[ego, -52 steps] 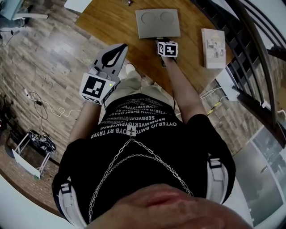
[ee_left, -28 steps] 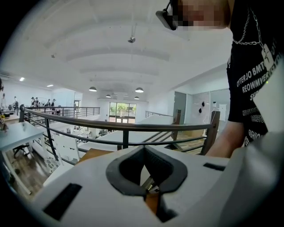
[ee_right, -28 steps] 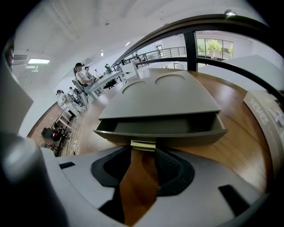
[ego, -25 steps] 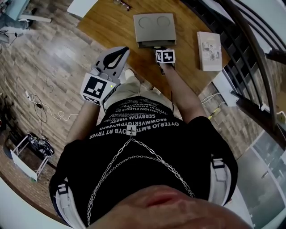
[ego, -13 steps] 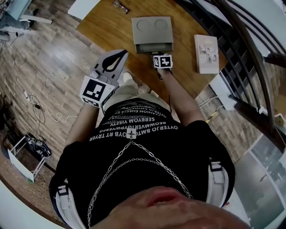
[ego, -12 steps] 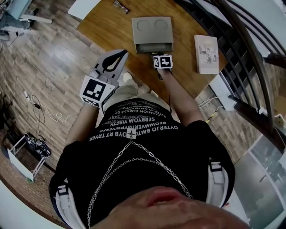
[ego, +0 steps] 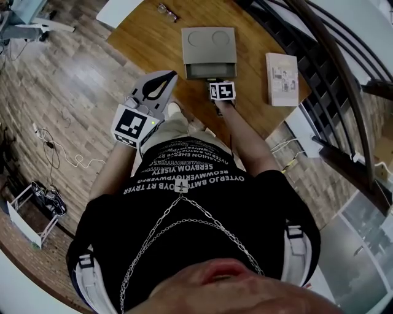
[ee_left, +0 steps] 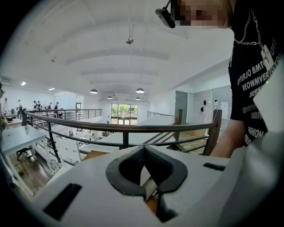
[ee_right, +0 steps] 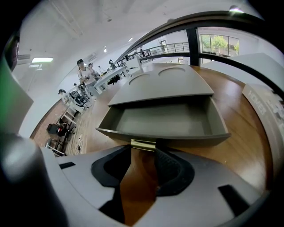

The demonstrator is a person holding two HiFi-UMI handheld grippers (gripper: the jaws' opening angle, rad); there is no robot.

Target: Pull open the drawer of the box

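Observation:
A grey box point(ego: 209, 44) with two round dents in its lid sits on the wooden table point(ego: 153, 37). Its drawer point(ego: 210, 72) stands pulled out toward me, and in the right gripper view the drawer point(ee_right: 164, 119) is empty. My right gripper point(ego: 214, 80) is at the drawer's front. In its own view the right gripper point(ee_right: 143, 153) has its jaws shut on the small brass handle point(ee_right: 143, 144). My left gripper point(ego: 174, 73) hangs off the table's near edge, by my waist, shut on nothing. In its own view the left gripper point(ee_left: 151, 195) points toward a railing.
A pale book point(ego: 281, 78) lies to the right of the box, and a pair of glasses point(ego: 164, 10) lies at the table's far edge. A dark railing point(ego: 331, 73) runs past the table on the right. Cables point(ego: 55, 147) trail on the floor at left.
The drawer has slid out of the box toward me, from closed to well open, with the right gripper drawing back at its handle. The left gripper has stayed in place.

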